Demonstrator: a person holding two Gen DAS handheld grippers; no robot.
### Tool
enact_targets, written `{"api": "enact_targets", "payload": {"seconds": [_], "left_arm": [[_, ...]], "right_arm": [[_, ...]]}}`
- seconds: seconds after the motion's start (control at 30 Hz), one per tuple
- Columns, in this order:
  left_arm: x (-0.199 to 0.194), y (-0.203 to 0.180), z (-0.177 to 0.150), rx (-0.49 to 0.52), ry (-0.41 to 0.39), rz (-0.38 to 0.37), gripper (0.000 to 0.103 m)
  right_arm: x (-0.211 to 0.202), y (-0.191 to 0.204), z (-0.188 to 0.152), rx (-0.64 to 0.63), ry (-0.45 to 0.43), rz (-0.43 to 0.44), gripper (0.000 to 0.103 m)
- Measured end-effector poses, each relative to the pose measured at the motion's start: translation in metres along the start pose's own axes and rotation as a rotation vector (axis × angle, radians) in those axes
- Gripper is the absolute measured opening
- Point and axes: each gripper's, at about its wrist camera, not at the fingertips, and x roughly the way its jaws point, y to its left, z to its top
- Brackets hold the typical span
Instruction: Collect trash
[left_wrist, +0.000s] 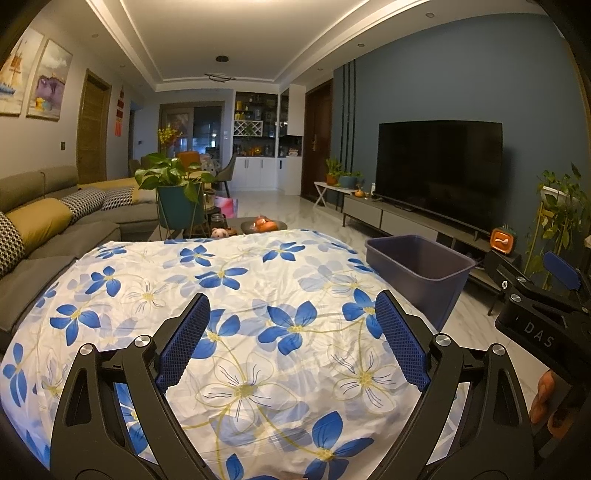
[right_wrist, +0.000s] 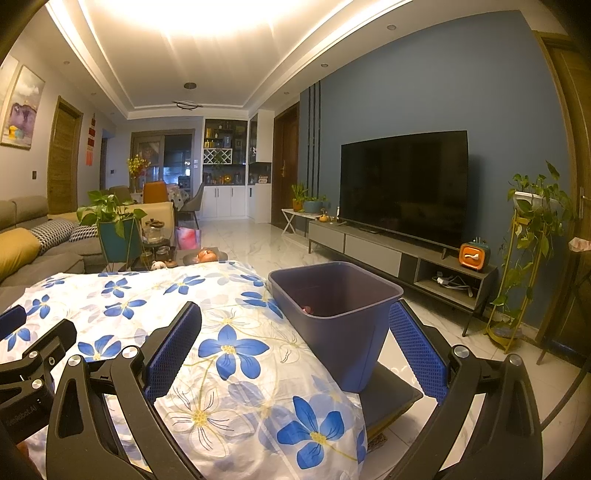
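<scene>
A purple plastic bin (right_wrist: 338, 317) stands on a low dark stool at the right edge of a table covered with a white cloth with blue flowers (right_wrist: 155, 306). A small pinkish piece lies inside the bin (right_wrist: 307, 309). The bin also shows in the left wrist view (left_wrist: 421, 271). My left gripper (left_wrist: 291, 339) is open and empty above the cloth (left_wrist: 229, 295). My right gripper (right_wrist: 295, 354) is open and empty, between the cloth's right edge and the bin. No loose trash shows on the cloth.
A grey sofa (left_wrist: 44, 229) runs along the left. A potted plant in a teal pot (left_wrist: 177, 199) and a dish of oranges (left_wrist: 264, 224) stand beyond the table. A TV (right_wrist: 404, 188) on a low cabinet lines the right wall, with a plant stand (right_wrist: 524, 258) beside it.
</scene>
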Motion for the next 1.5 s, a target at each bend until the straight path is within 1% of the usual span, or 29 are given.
{"api": "enact_targets", "payload": {"seconds": [1.07,1.4,1.5], "left_arm": [[-0.001,-0.0015,0.0041,0.004,0.0,0.001,0.09],[-0.0017,-0.0027,0.0045,0.013,-0.006,0.0,0.096],[-0.0021,-0.0027,0.0045,0.019,-0.007,0.007,0.097]], "right_arm": [[-0.0019,-0.001,0.001,0.005,-0.002,0.0,0.098],[-0.0027,-0.0005,0.0019,0.006,-0.005,0.001,0.098],[-0.0028,-0.0007,0.0021,0.007,-0.005,0.0,0.098]]}}
